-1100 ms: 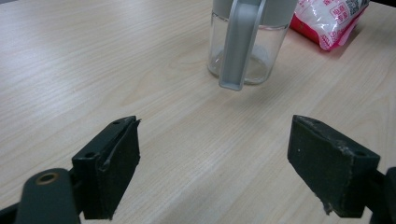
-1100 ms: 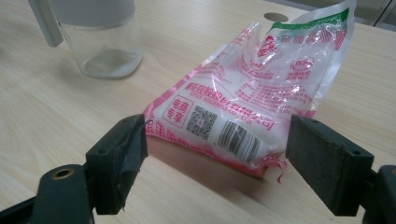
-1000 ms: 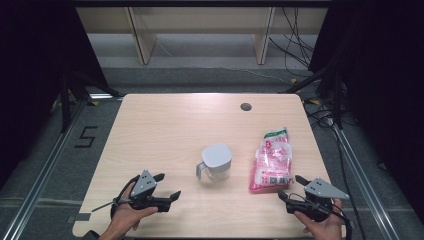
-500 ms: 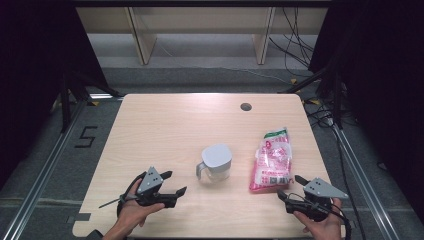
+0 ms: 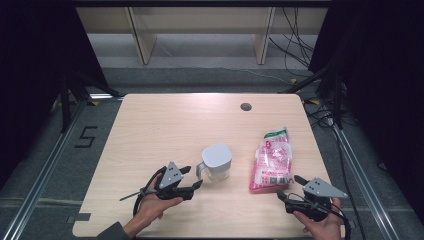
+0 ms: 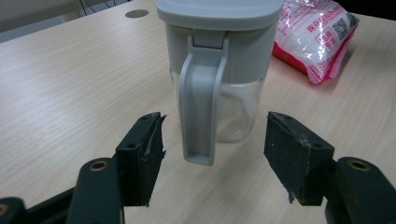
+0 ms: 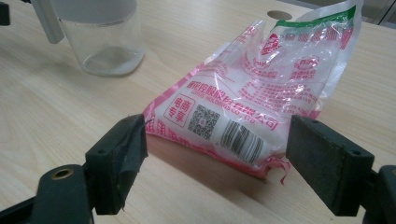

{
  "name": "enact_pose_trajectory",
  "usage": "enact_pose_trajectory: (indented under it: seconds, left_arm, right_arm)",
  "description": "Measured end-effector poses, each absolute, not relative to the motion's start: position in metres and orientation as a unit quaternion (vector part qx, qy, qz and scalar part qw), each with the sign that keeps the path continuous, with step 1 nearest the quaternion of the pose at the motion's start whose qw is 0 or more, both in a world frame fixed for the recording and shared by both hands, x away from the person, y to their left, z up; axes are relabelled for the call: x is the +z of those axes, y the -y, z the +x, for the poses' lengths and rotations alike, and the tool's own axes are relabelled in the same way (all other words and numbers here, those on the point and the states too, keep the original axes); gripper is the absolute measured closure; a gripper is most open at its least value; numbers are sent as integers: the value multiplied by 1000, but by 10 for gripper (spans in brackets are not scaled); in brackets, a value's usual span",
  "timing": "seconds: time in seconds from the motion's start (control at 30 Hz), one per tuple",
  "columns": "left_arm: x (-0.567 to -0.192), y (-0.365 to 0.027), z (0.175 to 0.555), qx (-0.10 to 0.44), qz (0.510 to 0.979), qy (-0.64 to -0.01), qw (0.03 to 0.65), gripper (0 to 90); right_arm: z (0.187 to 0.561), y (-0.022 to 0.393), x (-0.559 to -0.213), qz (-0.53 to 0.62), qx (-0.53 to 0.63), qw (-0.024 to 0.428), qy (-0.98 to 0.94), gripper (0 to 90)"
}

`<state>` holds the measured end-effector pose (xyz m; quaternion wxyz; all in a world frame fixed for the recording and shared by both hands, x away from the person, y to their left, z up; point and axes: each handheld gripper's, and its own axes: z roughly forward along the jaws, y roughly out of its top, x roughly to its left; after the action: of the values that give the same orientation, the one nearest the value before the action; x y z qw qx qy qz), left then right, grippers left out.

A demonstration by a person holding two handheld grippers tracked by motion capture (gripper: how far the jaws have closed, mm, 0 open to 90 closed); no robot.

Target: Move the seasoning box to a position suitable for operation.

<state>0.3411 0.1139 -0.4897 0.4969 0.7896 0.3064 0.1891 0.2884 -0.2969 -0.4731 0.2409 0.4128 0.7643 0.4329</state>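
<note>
We're at the approach step: left gripper point(image 5: 192, 180) lines up on the handle point(image 6: 200, 112) of the lidded jar point(image 5: 216, 162), jaws spread and just been narrowing, handle between them but pads not touching yet. Jar sits right ahead of it, upright on the table point(image 5: 150, 130). Right gripper point(image 5: 289, 189) hovers released, the pink bag point(image 7: 243, 98) just ahead of its jaws, untouched. Next, we judge: push left in slightly, clamp squarely on the handle, avoid tipping the jar.
</note>
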Motion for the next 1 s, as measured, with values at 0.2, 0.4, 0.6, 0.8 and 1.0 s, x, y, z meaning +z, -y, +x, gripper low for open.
enact_pose_trajectory:
  seconds: [0.2, 0.4, 0.6, 0.8, 1.0]
  left_arm:
    - [-493, -105, 350, 211, 793, -302, 485, 464]
    - [-496, -97, 359, 217, 795, -294, 484, 582]
    - [-495, -96, 366, 218, 794, -301, 480, 667]
    - [-496, -102, 374, 208, 788, -312, 488, 681]
    - [-495, -106, 377, 196, 795, -301, 490, 687]
  right_arm:
    - [288, 296, -473, 416, 433, 236, -764, 213]
    - [290, 297, -474, 405, 437, 238, -767, 213]
    - [289, 297, -474, 407, 436, 237, -767, 214]
    - [290, 297, -474, 398, 436, 239, -771, 215]
    - [290, 298, -474, 397, 438, 237, -771, 215]
